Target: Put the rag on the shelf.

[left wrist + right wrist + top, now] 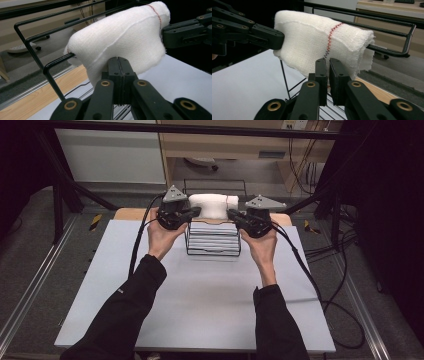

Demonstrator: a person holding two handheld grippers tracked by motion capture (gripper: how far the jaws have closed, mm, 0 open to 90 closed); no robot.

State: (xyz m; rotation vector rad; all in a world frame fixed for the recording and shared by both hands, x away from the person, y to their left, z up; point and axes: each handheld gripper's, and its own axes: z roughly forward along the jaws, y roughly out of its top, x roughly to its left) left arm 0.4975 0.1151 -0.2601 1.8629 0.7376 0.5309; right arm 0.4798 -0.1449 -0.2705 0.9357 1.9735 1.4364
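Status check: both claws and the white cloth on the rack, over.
Left claw shut on folded white cloth. Right claw pinching its other end. Cloth draped over black wire rack. Nothing blocking.

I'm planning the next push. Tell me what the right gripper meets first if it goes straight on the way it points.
The white cloth draped over the black wire rack: the right gripper already has its edge between its jaws. Beyond the cloth, probably the left gripper at its far end.

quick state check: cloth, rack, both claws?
cloth: white, folded, draped over the rack's top bars, pinched at both ends
rack: black wire, upright on the table
left claw: shut on cloth, jaws pressed together on its lower edge
right claw: shut on cloth, thin slit between the jaws, cloth edge in it
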